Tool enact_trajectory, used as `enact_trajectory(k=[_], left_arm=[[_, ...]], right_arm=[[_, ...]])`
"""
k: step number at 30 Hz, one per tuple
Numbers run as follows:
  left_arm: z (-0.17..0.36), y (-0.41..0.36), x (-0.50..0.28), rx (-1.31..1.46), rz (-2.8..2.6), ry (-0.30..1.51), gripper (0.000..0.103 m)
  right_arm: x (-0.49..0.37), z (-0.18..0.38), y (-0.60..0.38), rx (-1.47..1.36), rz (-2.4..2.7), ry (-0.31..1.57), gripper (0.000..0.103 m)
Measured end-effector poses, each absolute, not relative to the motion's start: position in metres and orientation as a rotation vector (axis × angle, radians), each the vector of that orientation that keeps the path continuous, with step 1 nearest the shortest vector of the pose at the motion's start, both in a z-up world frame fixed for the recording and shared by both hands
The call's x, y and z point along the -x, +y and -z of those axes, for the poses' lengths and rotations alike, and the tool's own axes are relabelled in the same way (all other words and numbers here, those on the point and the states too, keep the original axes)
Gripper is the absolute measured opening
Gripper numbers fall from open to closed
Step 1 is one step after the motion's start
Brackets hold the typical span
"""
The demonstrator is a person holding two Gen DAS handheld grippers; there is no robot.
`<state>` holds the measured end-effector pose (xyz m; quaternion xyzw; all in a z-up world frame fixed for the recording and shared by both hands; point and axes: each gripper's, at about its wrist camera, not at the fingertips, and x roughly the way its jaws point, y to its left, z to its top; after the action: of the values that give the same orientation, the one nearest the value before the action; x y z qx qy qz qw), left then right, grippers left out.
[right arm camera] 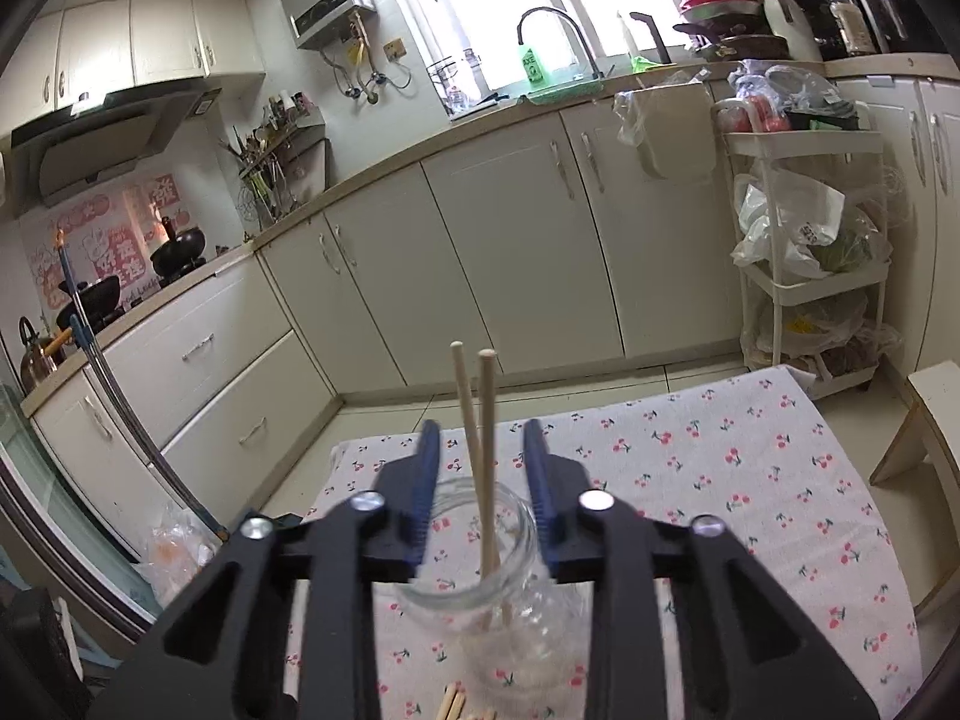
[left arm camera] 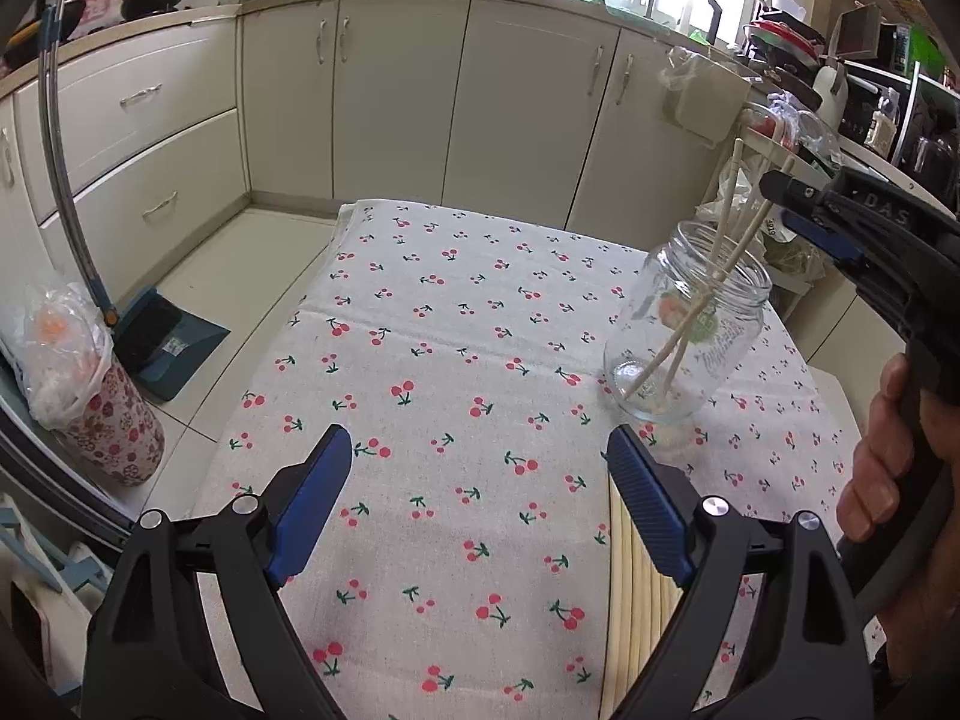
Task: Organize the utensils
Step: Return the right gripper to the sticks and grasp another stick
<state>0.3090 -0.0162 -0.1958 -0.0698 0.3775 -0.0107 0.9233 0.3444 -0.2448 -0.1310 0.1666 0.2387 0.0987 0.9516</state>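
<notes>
A clear glass jar [left arm camera: 690, 330] stands on the cherry-print cloth [left arm camera: 450, 360] at the right, with wooden chopsticks [left arm camera: 720, 264] leaning in it. My left gripper [left arm camera: 480, 480] is open and empty, low over the cloth, left of the jar. A row of loose chopsticks [left arm camera: 636, 612] lies on the cloth under its right finger. My right gripper [right arm camera: 483, 474] hovers over the jar [right arm camera: 474, 588]; its jaws are open on either side of two chopsticks [right arm camera: 483, 450], not touching them. It also shows in the left wrist view [left arm camera: 792, 204], at the sticks' tops.
Cream kitchen cabinets [left arm camera: 390, 96] run behind the table. A white trolley [right arm camera: 804, 276] with bags stands at the right. A dustpan [left arm camera: 162, 342] and a floral bin with a plastic bag [left arm camera: 102, 408] are on the floor at the left. A wooden stool [right arm camera: 924, 456] is at far right.
</notes>
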Motion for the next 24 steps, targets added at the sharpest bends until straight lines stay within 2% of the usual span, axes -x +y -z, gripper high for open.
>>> enact_trajectory(k=[5, 8, 12, 24], left_arm=[[0.191, -0.014, -0.296, 0.126, 0.01, 0.778, 0.085], [0.192, -0.011, -0.289, 0.119, 0.007, 0.787, 0.086], [0.195, -0.011, -0.281, 0.102, 0.004, 0.807, 0.086], [0.198, -0.013, -0.269, 0.082, 0.011, 0.832, 0.087]], right_arm=[[-0.303, 0.136, -0.256, -0.358, -0.176, 0.561, 0.031], [-0.277, 0.158, -0.251, -0.323, -0.17, 0.681, 0.031], [-0.251, 0.197, -0.235, -0.272, -0.193, 0.835, 0.025], [-0.255, 0.235, -0.194, -0.11, -0.205, 0.969, 0.024]])
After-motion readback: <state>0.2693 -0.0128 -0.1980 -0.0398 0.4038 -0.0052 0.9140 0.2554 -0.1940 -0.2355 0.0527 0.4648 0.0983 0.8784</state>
